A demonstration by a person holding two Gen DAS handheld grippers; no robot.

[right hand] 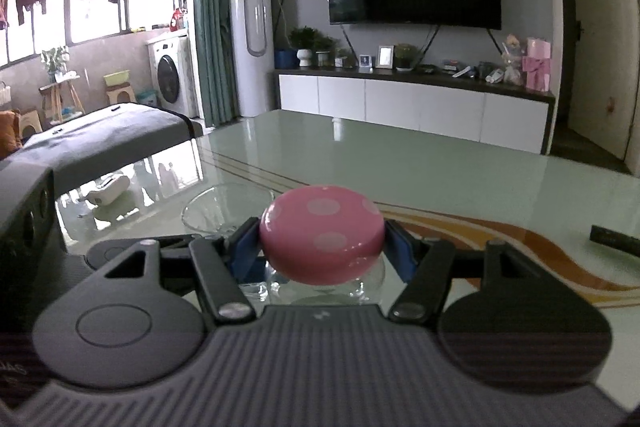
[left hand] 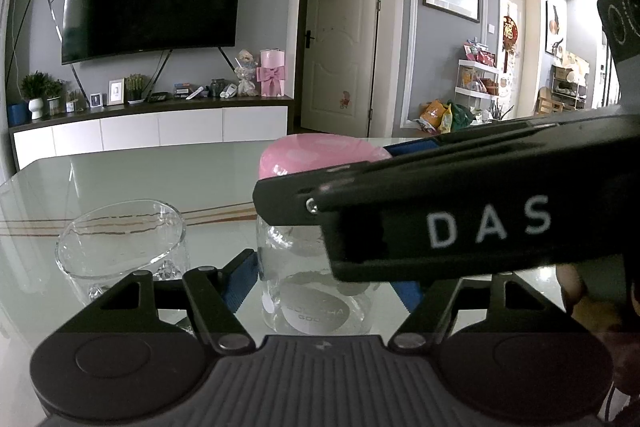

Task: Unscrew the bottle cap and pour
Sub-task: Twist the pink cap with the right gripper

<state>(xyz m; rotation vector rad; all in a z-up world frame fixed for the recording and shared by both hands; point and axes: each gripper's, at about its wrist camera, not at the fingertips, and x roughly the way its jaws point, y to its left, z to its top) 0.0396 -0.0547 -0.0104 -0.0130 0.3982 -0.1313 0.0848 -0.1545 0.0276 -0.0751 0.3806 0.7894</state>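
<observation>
A clear glass bottle (left hand: 316, 299) with a white label stands on the glass table (left hand: 120, 179). Its pink dotted cap (right hand: 322, 239) is on top. My left gripper (left hand: 324, 279) is shut on the bottle's body, blue pads on both sides. My right gripper (right hand: 322, 247) is shut on the pink cap (left hand: 320, 155), and its black body crosses the left wrist view from the right. An empty clear drinking glass (left hand: 120, 247) stands just left of the bottle; it also shows behind the cap in the right wrist view (right hand: 224, 211).
A dark flat object (right hand: 614, 239) lies on the table at the right. A TV cabinet (left hand: 152, 131) and a door (left hand: 340, 39) stand beyond the table's far edge. A grey sofa (right hand: 100, 139) is at the left.
</observation>
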